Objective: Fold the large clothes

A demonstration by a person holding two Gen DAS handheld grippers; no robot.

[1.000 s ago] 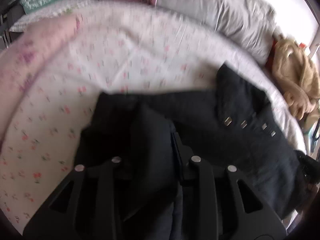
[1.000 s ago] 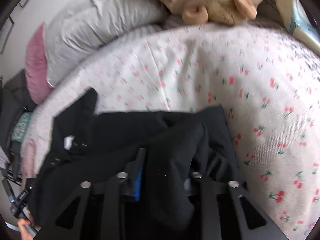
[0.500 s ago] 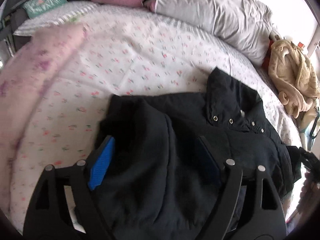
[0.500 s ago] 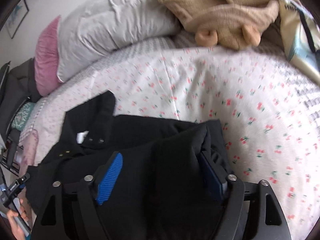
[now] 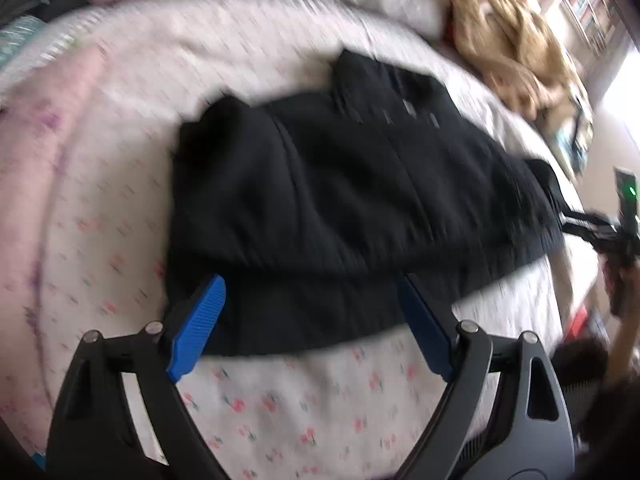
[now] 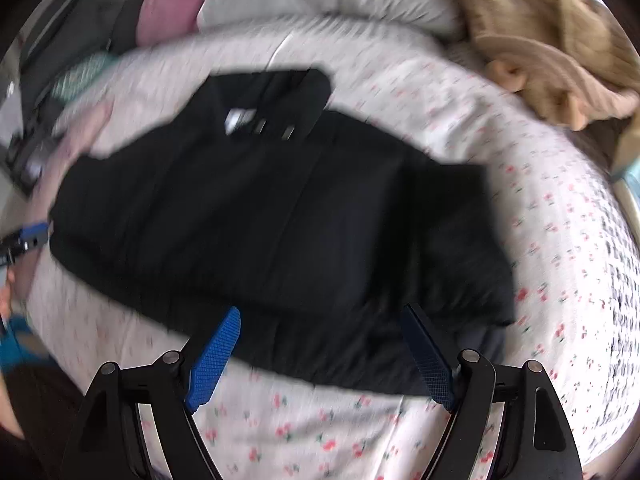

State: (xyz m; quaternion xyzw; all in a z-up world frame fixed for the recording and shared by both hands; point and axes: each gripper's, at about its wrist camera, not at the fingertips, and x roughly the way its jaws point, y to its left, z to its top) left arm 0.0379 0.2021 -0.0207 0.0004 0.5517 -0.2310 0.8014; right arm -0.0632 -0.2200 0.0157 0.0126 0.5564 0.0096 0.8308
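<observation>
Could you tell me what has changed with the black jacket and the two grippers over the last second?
Both grippers let go. A second ago the left gripper and right gripper were each clamped on a bunch of the black jacket; now their jaws stand wide, the left's still opening, nothing between the pads, and both have drawn back and up. The jacket lies folded on the cherry-print bedsheet. Pillows and tan garment stayed put.
</observation>
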